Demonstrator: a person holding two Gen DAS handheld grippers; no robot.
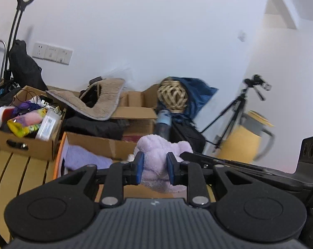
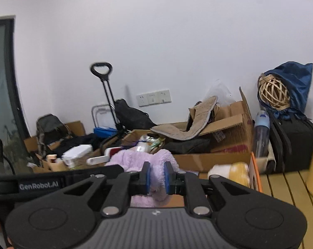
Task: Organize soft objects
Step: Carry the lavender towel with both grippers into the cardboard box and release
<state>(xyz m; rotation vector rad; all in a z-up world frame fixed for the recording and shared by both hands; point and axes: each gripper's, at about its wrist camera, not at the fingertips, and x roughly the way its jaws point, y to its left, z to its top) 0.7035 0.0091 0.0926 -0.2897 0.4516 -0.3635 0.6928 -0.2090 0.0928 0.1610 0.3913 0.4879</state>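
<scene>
Both grippers, left (image 1: pixel 154 167) and right (image 2: pixel 157 174), clamp one fluffy lilac plush cloth (image 1: pixel 160 155); blue pads pinch its pile.

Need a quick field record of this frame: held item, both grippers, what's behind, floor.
held item: lilac fleece cloth, lifted, pinched by both grippers
left gripper: shut on the cloth
right gripper: shut on the same cloth
behind: open cardboard boxes against the white wall, a beige fleece mat draped over them
right of boxes: wicker ball on blue fabric, tripod
near box: orange-edged box with more lilac cloth inside
floor: yellow wooden slats
</scene>
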